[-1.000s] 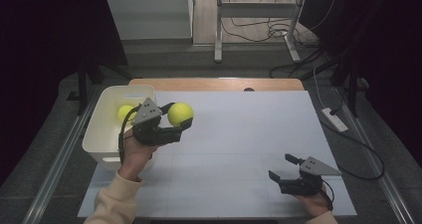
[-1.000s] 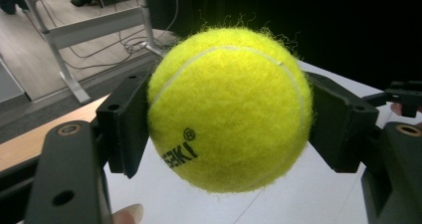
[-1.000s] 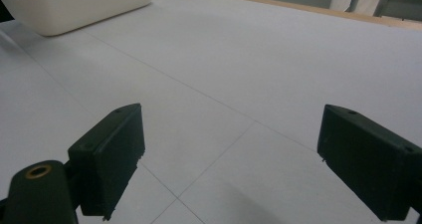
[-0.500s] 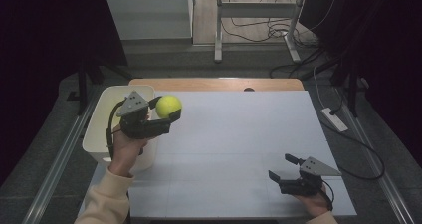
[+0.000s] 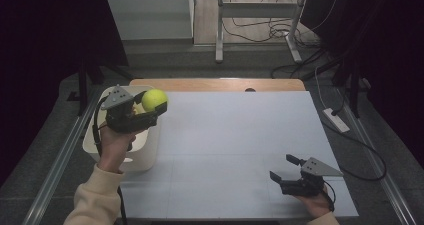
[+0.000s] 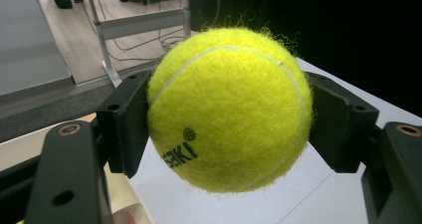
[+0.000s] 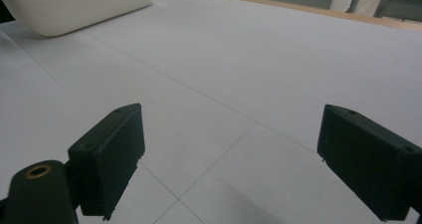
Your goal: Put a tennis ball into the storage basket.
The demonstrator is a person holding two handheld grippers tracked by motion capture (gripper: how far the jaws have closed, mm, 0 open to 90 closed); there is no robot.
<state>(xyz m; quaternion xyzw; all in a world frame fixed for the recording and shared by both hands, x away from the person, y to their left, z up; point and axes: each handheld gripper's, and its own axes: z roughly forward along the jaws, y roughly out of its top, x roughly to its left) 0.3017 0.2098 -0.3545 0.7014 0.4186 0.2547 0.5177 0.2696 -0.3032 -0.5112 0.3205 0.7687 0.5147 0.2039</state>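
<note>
Above the white bin's (image 5: 145, 160) far right rim, the tennis ball (image 5: 154, 99), light, fuzzy and springy, sits clamped across its middle by the left gripper (image 5: 150, 111), while the right gripper (image 5: 285, 168) rests with jaws apart near right.

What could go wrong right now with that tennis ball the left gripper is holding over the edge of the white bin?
The tennis ball sits at the rim of the white bin, so an early release from the left gripper could bounce it onto the table. In the left gripper view the pads pinch only the ball's sides, so it might slip. The right gripper sits open, too far off to catch it.
</note>
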